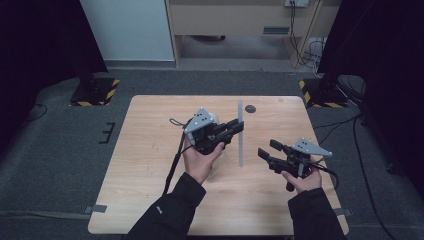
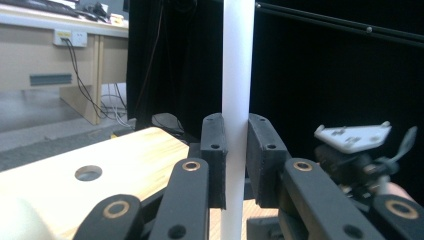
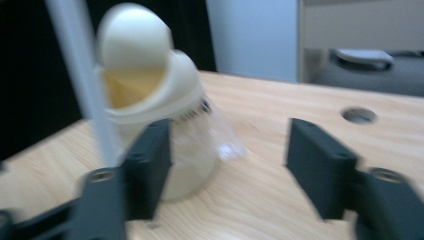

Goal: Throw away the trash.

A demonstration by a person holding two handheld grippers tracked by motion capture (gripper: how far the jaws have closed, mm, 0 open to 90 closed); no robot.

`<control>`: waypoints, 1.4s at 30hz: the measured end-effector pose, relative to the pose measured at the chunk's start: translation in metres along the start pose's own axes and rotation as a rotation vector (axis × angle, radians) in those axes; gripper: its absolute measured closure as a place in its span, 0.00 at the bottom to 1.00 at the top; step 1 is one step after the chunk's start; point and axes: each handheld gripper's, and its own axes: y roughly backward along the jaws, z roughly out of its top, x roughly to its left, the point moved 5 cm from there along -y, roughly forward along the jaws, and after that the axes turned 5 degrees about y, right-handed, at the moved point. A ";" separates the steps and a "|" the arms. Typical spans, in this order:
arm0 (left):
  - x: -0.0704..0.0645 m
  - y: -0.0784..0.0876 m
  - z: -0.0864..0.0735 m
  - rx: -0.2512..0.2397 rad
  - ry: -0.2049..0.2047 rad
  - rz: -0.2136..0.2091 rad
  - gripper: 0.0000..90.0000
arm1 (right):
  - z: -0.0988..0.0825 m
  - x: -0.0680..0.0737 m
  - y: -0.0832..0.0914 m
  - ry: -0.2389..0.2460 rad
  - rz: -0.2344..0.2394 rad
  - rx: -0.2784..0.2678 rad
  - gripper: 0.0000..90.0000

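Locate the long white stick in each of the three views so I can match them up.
High view: the white stick runs up the table's middle, held in the left gripper.
Left gripper view: the stick stands upright at centre, clamped between the two jaws.
Right gripper view: it slants down the left side, in front of the cream bin.
Shared landmark: the round hole in the tabletop.

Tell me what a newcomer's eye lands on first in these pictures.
The long white rod comes first, clamped between the jaws of the left gripper and running straight across that gripper's view. Next is the small cream bin with a swing lid, standing on the wooden table just beyond the right gripper, whose jaws stand wide apart.
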 end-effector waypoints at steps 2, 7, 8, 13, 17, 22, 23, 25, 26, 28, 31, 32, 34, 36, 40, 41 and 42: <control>0.001 0.005 0.003 -0.009 -0.008 0.006 0.87 | -0.015 -0.007 -0.005 0.002 -0.026 0.055 0.34; 0.007 0.019 0.013 -0.036 -0.025 0.026 0.87 | -0.033 -0.017 -0.010 -0.005 -0.074 0.127 0.29; 0.008 0.021 0.015 -0.041 -0.028 0.029 0.87 | -0.033 -0.017 -0.010 -0.005 -0.074 0.127 0.29; 0.014 0.030 0.024 -0.061 -0.052 0.054 0.87 | -0.045 -0.025 -0.012 -0.003 -0.099 0.171 0.27; 0.019 0.037 0.032 -0.079 -0.091 0.079 0.87 | -0.050 -0.028 -0.013 0.016 -0.110 0.199 0.26; 0.026 0.042 0.038 -0.088 -0.110 0.111 0.87 | -0.053 -0.029 -0.014 0.025 -0.112 0.208 0.25; 0.028 0.043 0.038 -0.090 -0.113 0.120 0.87 | -0.054 -0.030 -0.014 0.033 -0.114 0.214 0.25; 0.034 0.046 0.040 -0.092 -0.124 0.139 0.87 | -0.055 -0.031 -0.014 0.039 -0.115 0.221 0.25; 0.034 0.046 0.040 -0.092 -0.124 0.139 0.87 | -0.055 -0.031 -0.014 0.039 -0.115 0.221 0.25; 0.037 0.047 0.041 -0.095 -0.128 0.149 0.87 | -0.055 -0.031 -0.014 0.043 -0.114 0.222 0.25; 0.041 0.048 0.040 -0.097 -0.141 0.164 0.87 | -0.056 -0.031 -0.015 0.043 -0.114 0.224 0.25; 0.043 0.048 0.040 -0.094 -0.145 0.169 0.87 | -0.056 -0.031 -0.015 0.047 -0.112 0.227 0.25; 0.046 0.048 0.038 -0.091 -0.157 0.182 0.87 | -0.057 -0.030 -0.015 0.050 -0.109 0.231 0.25; 0.049 0.047 0.034 -0.083 -0.161 0.191 0.87 | -0.057 -0.030 -0.015 0.053 -0.107 0.236 0.25; 0.055 0.045 0.025 -0.069 -0.160 0.205 0.87 | -0.058 -0.030 -0.015 0.058 -0.104 0.237 0.25; 0.058 0.043 0.019 -0.062 -0.158 0.209 0.87 | -0.058 -0.030 -0.016 0.062 -0.102 0.239 0.25; 0.058 0.043 0.019 -0.062 -0.158 0.209 0.87 | -0.058 -0.030 -0.016 0.062 -0.102 0.239 0.25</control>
